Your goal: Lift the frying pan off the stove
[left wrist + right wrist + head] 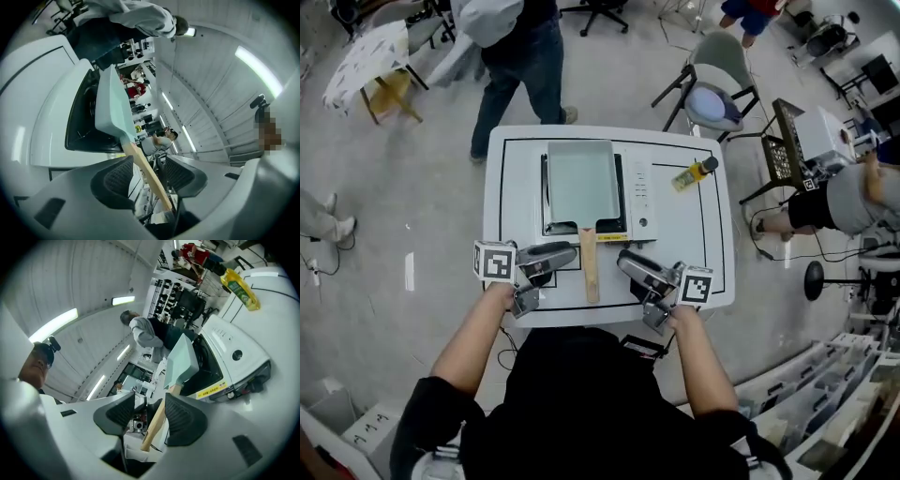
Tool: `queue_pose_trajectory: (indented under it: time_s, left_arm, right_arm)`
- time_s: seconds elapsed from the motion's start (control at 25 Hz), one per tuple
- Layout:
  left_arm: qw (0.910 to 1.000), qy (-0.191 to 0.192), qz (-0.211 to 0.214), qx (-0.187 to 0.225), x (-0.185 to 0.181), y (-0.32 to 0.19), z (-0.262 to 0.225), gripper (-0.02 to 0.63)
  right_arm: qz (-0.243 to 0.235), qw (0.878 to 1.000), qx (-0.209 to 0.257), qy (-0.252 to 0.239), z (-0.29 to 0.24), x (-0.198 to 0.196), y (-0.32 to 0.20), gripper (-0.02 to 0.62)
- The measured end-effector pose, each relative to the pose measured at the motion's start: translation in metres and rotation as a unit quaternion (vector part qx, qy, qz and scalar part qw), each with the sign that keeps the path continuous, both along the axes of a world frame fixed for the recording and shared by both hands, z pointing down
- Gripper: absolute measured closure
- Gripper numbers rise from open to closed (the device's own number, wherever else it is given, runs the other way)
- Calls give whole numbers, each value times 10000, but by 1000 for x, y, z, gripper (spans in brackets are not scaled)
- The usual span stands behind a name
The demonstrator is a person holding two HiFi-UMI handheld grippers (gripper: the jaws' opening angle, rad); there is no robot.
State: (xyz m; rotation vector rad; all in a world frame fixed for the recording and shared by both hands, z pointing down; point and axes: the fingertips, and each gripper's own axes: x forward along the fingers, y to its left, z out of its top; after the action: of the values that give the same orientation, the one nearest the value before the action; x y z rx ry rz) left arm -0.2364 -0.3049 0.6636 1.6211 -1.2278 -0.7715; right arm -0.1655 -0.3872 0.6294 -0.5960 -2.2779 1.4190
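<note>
White table (508,187) on a grey floor, seen from above, with a portable stove (640,197) set near its middle.

Nearest the camera, on the near side of the stove, the person's two forearms reach in over the table edge, each hand holding a gripper. The left gripper (567,253) lies just near-left of the stove, its marker cube (495,261) on the outer side. The right gripper (626,260) lies just near-right of the stove, with its own marker cube (696,286) outward too. The two point inward toward each other.

Between them runs the wooden handle (589,267) of the frying pan (581,183), sticking out past the stove's near edge toward the person. The left gripper view shows its two dark ribbed jaws spread wide, with the handle crossing the gap between them. The right gripper view shows the same: jaws wide apart, the handle showing in the gap. Neither pair is closed on the wood.

The pan itself is rectangular and pale blue-green, and it sits flat on top of the stove, covering the burner.

A yellow bottle (694,173) lies on the table to the far right of the stove.

Beyond the stove, past the table's far edge, a person in dark trousers (520,56) stands on the floor, and a grey chair (712,80) stands further right.
</note>
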Motion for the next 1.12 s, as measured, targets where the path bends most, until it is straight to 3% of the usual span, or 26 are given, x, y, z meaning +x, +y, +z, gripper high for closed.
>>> queue_pose_trajectory:
  time_s: [0.08,0.16,0.28,0.36,0.44,0.48,0.8,0.96,1.12]
  left_arm:
    - [9996,135,256,14,0,-8,8,385]
    - [9978,519,408,-46,2,-14,20,379]
    - [9954,735,540,-290,0,-21,39,370]
    - [9894,1276,537,-430,3,-27,46,368]
    - [9770,2013,503,-495,9,-33,47,368]
    - [9730,2196,525,-476,11,-37,47,368]
    - [9675,2408,647,-411,19,-52,53,368]
    - [9671,2420,683,-376,19,-53,51,378]
    - [9677,2407,725,-204,18,-54,46,426]
  right_arm:
    - [-90,9990,-309,323,13,-2,-1,397]
    - [-369,9976,-428,397,20,-4,1,397]
    - [-689,9941,-622,556,32,-7,8,397]
    - [-846,9901,-882,684,41,-10,15,397]
    - [-1046,9856,-1090,756,48,-14,24,397]
    - [-1163,9833,-1173,769,51,-16,29,397]
    - [-1704,9614,-1923,986,57,-23,61,397]
    - [-1859,9566,-2019,978,57,-26,67,427]
    - [-1977,9557,-1940,995,60,-28,73,468]
